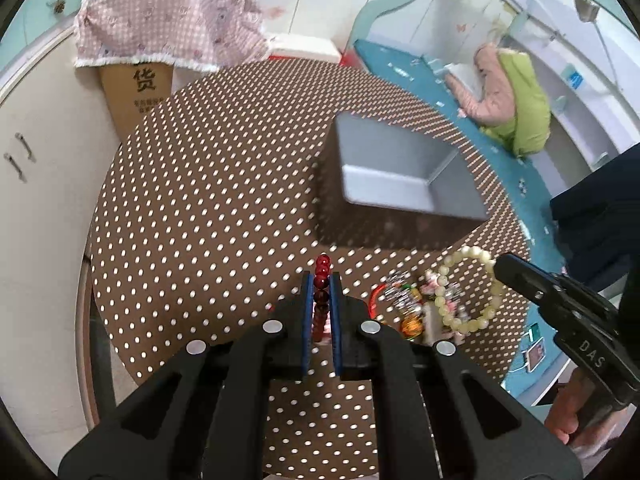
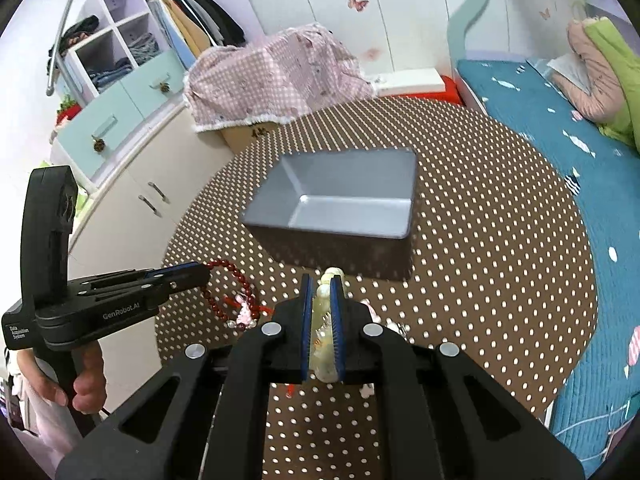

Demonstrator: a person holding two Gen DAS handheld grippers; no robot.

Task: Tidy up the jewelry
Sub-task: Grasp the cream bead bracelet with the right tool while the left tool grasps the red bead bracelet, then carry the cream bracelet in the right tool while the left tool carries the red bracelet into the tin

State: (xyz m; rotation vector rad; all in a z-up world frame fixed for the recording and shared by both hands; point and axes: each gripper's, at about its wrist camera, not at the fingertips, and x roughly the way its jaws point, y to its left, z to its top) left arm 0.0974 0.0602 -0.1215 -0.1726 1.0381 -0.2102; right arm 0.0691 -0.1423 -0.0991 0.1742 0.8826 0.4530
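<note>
My left gripper point(image 1: 321, 280) is shut on a dark red bead bracelet point(image 1: 322, 271), which hangs off its tips point(image 2: 230, 280) above the table. My right gripper point(image 2: 322, 282) is shut on a pale cream bead bracelet point(image 2: 327, 280); its loop point(image 1: 486, 258) dangles from the tips over a small heap of colourful jewelry point(image 1: 412, 308). An open grey box point(image 1: 400, 172), also seen from the right point(image 2: 340, 200), stands empty on the table just beyond both grippers.
The round table wears a brown cloth with white dots point(image 1: 208, 200). A bed with a blue cover point(image 2: 540, 120) runs along the right. A cardboard box under pink checked cloth point(image 1: 160, 28) and white cabinets point(image 2: 132, 200) stand to the left.
</note>
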